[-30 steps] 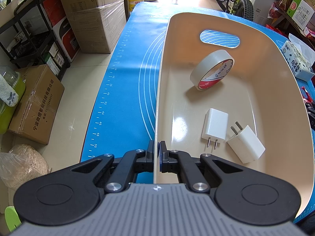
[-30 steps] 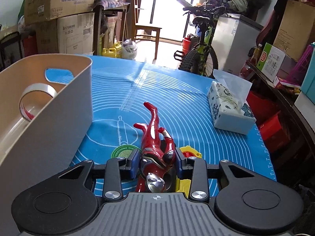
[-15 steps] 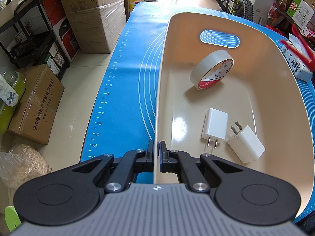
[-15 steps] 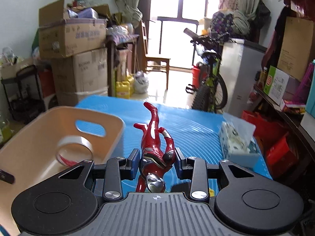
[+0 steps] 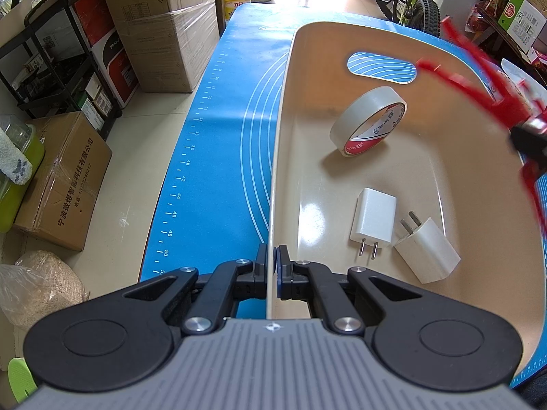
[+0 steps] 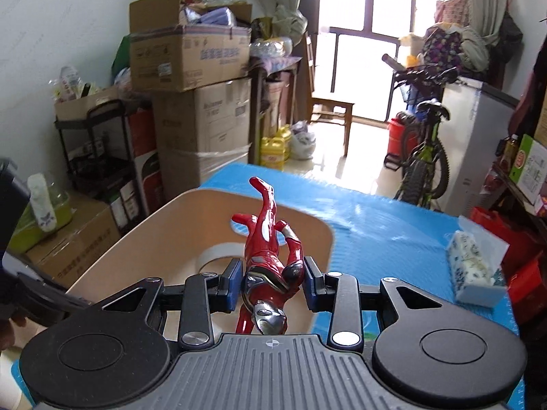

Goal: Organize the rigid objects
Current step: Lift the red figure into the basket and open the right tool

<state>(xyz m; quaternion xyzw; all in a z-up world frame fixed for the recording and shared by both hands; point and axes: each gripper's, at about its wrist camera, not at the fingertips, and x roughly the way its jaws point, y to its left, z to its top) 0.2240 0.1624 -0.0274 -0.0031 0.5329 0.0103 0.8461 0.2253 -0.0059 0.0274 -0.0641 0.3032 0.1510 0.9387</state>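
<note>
My left gripper (image 5: 272, 256) is shut on the near left wall of a beige plastic basket (image 5: 278, 136) on the blue mat. Inside the basket lie a roll of tape (image 5: 367, 119) and two white plug chargers (image 5: 374, 217) (image 5: 427, 251). My right gripper (image 6: 270, 282) is shut on a red and silver action figure (image 6: 268, 246) and holds it in the air over the basket's right rim (image 6: 301, 220). The figure also shows blurred at the right edge of the left wrist view (image 5: 478, 85).
A tissue pack (image 6: 475, 266) lies on the blue mat (image 6: 386, 225) to the right of the basket. Cardboard boxes (image 5: 160, 27), a black shelf rack (image 5: 51, 61) and a bicycle (image 6: 424, 150) stand on the floor around the table.
My right gripper has lifted the figure off the mat and carried it left, up over the basket. My left gripper has kept its hold on the basket wall.
</note>
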